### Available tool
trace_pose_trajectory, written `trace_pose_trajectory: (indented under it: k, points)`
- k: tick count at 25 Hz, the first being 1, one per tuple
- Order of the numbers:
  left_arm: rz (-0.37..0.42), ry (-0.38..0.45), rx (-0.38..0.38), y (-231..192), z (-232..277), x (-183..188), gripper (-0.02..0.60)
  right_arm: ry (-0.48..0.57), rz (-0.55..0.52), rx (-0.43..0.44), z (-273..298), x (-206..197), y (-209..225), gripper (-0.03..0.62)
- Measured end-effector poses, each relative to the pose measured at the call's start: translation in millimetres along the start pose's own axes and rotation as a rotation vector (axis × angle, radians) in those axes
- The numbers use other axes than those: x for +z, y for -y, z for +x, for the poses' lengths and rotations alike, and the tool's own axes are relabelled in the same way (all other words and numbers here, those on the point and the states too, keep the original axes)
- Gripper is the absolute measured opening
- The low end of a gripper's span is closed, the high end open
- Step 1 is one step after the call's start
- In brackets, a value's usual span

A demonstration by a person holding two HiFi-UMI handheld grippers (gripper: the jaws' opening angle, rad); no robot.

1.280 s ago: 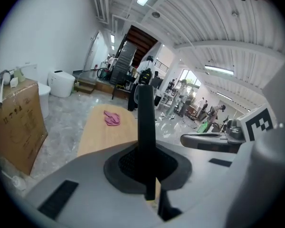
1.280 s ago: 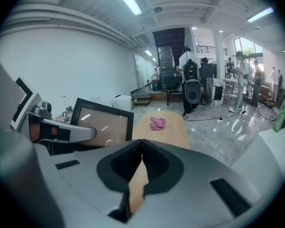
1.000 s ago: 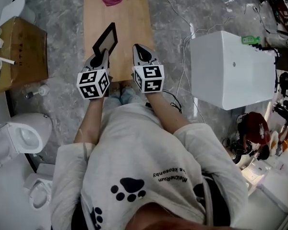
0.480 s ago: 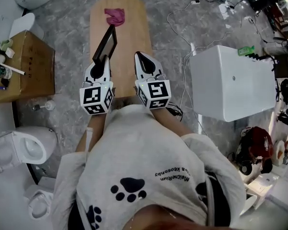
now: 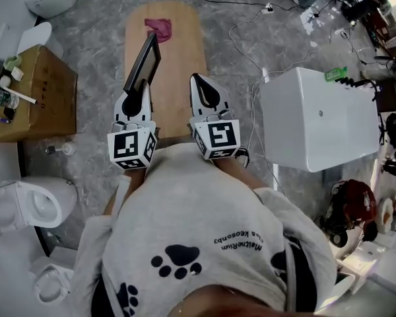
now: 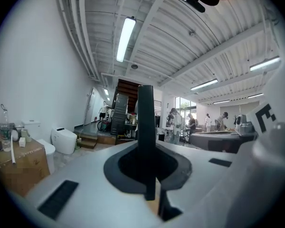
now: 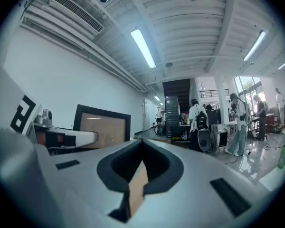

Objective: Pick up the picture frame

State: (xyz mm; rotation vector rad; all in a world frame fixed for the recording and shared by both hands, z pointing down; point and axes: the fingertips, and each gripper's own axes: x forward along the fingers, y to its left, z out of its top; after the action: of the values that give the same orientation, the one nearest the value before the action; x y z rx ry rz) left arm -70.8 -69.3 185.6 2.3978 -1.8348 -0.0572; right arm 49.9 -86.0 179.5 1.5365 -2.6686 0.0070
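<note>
Above the near end of the wooden tabletop (image 5: 181, 65), the left gripper (image 5: 142, 86) is clamped on the lower edge of the picture frame (image 5: 143, 59). The black frame stands clear of the wood and tilts up and away from the gripper towards the far left. In the left gripper view the frame shows edge-on as a thin dark bar rising straight out from between the pressed jaws. The right gripper (image 5: 199, 81) hangs just beside the left one, at about the same level. Its jaws are drawn together with nothing between them, and it is apart from the frame. From the right gripper view, the frame's pale panel and dark border show off to the left. A pink cloth (image 5: 158, 28) lies crumpled at the far end of the tabletop. A cardboard box (image 5: 36, 94) with small items on it stands to the left, a toilet (image 5: 28, 202) sits near left, and a white cabinet (image 5: 317, 117) stands on the grey floor to the right.
</note>
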Motion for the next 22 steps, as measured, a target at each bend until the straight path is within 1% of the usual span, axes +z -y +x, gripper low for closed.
trace_pose_trajectory:
  k: [6, 11, 18, 22]
  points:
    - [0.036, 0.007, 0.012, 5.2, -3.1, 1.7, 0.015, 0.019, -0.023, 0.023, -5.2, 4.3, -6.8, 0.009]
    - [0.056, 0.017, 0.001, 13.3, -3.7, 4.3, 0.015, 0.021, -0.039, 0.056, -7.3, 4.5, -10.1, 0.009]
    - [0.060, 0.018, -0.013, 20.1, -1.6, 2.6, 0.015, 0.025, -0.034, 0.077, -5.4, 5.4, -5.7, 0.009]
    - [0.056, 0.012, -0.008, 22.5, -1.8, -2.9, 0.015, 0.025, -0.033, 0.098, -4.1, 2.9, -5.4, 0.009]
